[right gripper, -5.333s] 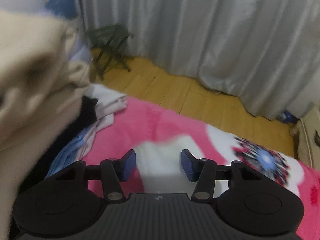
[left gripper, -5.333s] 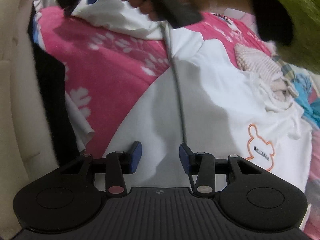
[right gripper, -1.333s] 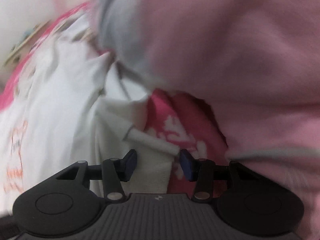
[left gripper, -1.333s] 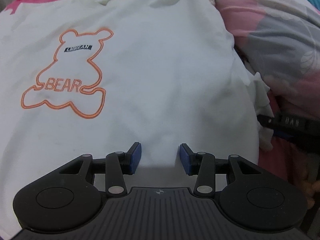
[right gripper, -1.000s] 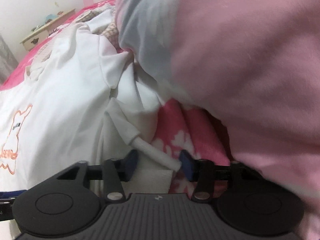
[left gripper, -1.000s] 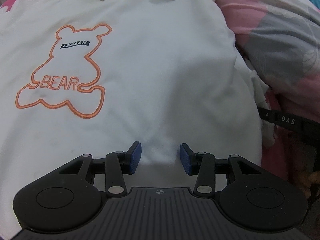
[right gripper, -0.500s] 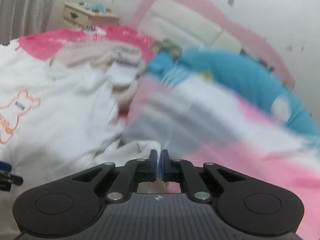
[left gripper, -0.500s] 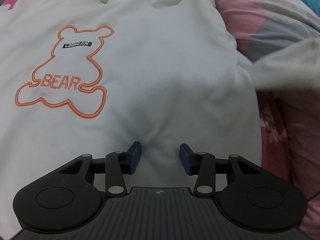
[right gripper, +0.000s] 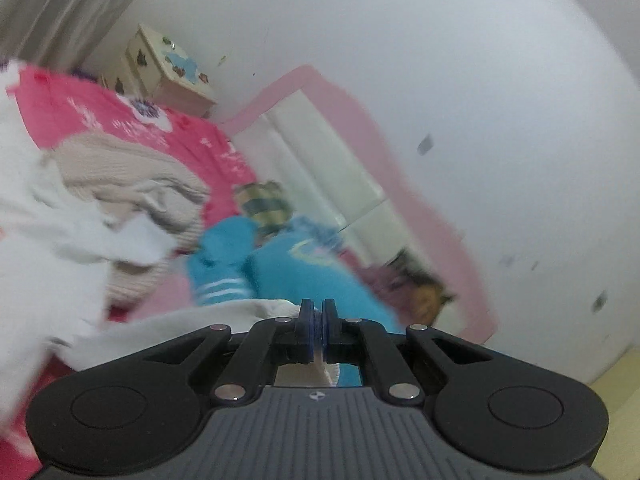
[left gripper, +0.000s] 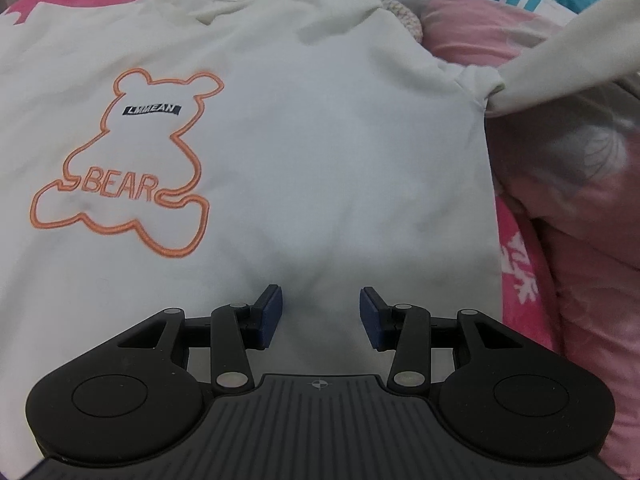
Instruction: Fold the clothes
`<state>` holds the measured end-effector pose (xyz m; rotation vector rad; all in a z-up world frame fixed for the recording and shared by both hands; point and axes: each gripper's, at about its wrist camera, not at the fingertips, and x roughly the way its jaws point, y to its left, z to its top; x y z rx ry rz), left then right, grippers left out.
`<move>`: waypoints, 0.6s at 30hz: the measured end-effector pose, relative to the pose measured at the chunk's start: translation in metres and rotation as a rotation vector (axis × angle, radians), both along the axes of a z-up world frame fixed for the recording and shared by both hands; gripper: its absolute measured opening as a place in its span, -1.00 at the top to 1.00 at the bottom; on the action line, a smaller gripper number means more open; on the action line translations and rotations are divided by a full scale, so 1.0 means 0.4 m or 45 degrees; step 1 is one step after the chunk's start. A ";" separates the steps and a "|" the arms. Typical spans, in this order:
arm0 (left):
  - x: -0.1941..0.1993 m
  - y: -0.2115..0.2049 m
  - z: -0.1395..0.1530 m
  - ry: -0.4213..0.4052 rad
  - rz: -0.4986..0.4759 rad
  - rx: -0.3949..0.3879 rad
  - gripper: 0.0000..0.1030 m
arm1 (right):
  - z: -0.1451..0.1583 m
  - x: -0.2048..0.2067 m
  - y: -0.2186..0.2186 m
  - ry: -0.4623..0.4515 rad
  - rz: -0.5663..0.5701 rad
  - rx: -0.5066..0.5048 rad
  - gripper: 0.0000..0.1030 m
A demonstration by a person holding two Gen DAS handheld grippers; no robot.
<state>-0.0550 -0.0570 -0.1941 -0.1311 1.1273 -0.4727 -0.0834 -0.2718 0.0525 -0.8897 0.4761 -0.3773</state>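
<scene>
The shirt (left gripper: pixel 320 152) looks soft, light and floppy (best taken by cuff or hem); right gripper (right gripper: pixel 318 322) pinches its sleeve (left gripper: pixel 560 56), left gripper (left gripper: pixel 320 312) gapes empty.

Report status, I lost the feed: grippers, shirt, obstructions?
Left gripper open over white bear shirt. Right gripper shut on sleeve, lifted. Pink quilt crowds the sleeve side.

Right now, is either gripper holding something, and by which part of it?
The right gripper is shut on the sleeve of the white bear sweatshirt, near its end. The left gripper is open and holds nothing.
</scene>
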 end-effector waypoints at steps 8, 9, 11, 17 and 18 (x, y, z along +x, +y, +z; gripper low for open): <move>0.011 0.011 -0.010 0.012 -0.010 0.001 0.17 | 0.028 0.179 -0.111 -0.035 0.021 -0.313 0.93; 0.013 0.011 -0.011 0.011 -0.014 0.002 0.17 | 0.025 0.207 -0.123 -0.034 0.038 -0.370 0.93; 0.013 0.008 -0.016 0.015 -0.016 0.001 0.17 | 0.027 0.259 -0.143 -0.031 0.072 -0.448 0.93; 0.019 0.024 -0.017 0.039 -0.001 -0.010 0.17 | 0.100 0.299 -0.183 -0.065 0.075 -0.420 0.93; 0.020 0.025 -0.018 0.042 0.000 -0.010 0.17 | 0.112 0.283 -0.209 -0.052 0.022 -0.312 0.93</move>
